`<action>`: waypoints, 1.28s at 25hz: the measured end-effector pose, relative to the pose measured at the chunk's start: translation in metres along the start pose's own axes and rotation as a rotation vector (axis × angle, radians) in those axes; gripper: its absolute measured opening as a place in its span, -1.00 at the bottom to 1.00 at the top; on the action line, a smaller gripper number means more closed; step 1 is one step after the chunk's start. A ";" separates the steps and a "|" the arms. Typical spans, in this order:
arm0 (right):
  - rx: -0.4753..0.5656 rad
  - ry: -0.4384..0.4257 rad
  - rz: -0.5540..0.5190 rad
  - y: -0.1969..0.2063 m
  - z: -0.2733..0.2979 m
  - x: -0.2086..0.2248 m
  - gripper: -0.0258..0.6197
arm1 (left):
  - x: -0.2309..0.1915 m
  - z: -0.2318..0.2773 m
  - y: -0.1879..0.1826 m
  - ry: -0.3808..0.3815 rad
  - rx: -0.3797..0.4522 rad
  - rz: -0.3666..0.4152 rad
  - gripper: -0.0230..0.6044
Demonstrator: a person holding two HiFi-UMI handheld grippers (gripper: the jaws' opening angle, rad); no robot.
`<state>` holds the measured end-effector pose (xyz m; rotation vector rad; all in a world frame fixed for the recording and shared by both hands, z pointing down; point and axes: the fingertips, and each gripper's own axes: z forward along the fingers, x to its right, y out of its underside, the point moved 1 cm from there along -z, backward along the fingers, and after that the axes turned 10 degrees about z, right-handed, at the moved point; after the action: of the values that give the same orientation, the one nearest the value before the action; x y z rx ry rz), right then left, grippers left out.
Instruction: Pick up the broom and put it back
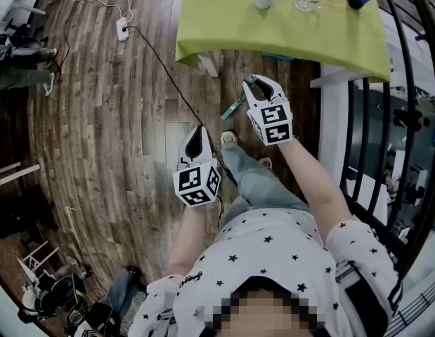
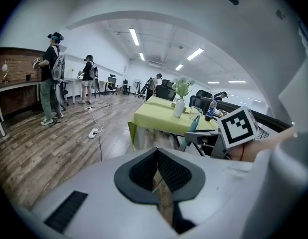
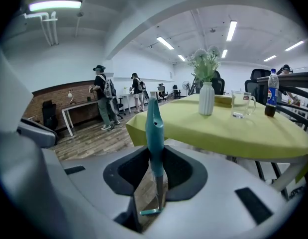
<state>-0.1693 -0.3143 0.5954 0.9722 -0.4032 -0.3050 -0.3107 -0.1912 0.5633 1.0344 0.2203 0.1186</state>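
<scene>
The right gripper is clamped on the broom handle beside the desk, the left gripper closed and empty, so the long broom may swing, twist loose or strike the desk.

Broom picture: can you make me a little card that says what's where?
broom: teal handle, sticking up between the right tongs
right tongs: shut on the broom
left tongs: shut
table: green cloth, beyond the tongs
on table: vase with flowers, glass mug, bottle
floor: wood, with a black cable
</scene>
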 end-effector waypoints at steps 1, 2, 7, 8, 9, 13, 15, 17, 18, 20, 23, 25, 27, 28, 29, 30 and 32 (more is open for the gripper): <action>-0.005 0.005 0.001 0.002 0.002 0.000 -0.66 | -0.001 0.000 0.001 0.003 -0.001 -0.001 -0.89; -0.010 0.011 0.003 0.005 0.005 0.002 -0.66 | -0.003 0.001 0.002 0.005 -0.003 -0.002 -0.89; -0.029 0.027 0.021 0.011 0.028 0.011 -0.66 | -0.012 0.014 0.004 0.009 -0.022 -0.001 -0.89; -0.033 0.028 0.025 0.012 0.033 0.012 -0.66 | -0.014 0.017 0.004 0.009 -0.025 -0.002 -0.89; -0.036 0.030 0.029 0.012 0.037 0.014 -0.66 | -0.016 0.019 0.004 0.010 -0.029 -0.003 -0.89; -0.040 0.037 0.045 0.015 0.050 0.018 -0.66 | -0.019 0.028 0.007 0.016 -0.040 0.000 -0.89; -0.042 0.041 0.048 0.017 0.055 0.020 -0.66 | -0.020 0.033 0.008 0.023 -0.045 0.005 -0.89; -0.042 0.046 0.053 0.018 0.063 0.023 -0.66 | -0.021 0.039 0.009 0.030 -0.049 0.009 -0.89; -0.042 0.048 0.057 0.018 0.067 0.024 -0.66 | -0.021 0.042 0.009 0.032 -0.050 0.009 -0.89; -0.042 0.051 0.063 0.019 0.074 0.028 -0.66 | -0.021 0.046 0.011 0.036 -0.054 0.009 -0.89; -0.042 0.055 0.067 0.017 0.085 0.035 -0.66 | -0.021 0.052 0.013 0.038 -0.063 0.006 -0.89; -0.039 0.060 0.071 0.015 0.094 0.041 -0.66 | -0.022 0.058 0.014 0.037 -0.071 0.004 -0.89; -0.037 0.067 0.075 0.014 0.103 0.047 -0.66 | -0.023 0.063 0.018 0.037 -0.078 0.002 -0.89; -0.037 0.071 0.079 0.014 0.106 0.050 -0.66 | -0.022 0.065 0.020 0.038 -0.081 0.003 -0.89; -0.037 0.076 0.082 0.015 0.109 0.053 -0.65 | -0.022 0.066 0.021 0.039 -0.083 0.004 -0.89; -0.037 0.081 0.085 0.015 0.111 0.055 -0.65 | -0.021 0.066 0.023 0.041 -0.085 0.005 -0.89; -0.036 0.089 0.089 0.016 0.115 0.061 -0.65 | -0.018 0.067 0.026 0.044 -0.088 0.007 -0.89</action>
<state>-0.1672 -0.4160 0.6778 0.9264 -0.3574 -0.1873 -0.3119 -0.2383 0.6208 0.9461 0.2498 0.1563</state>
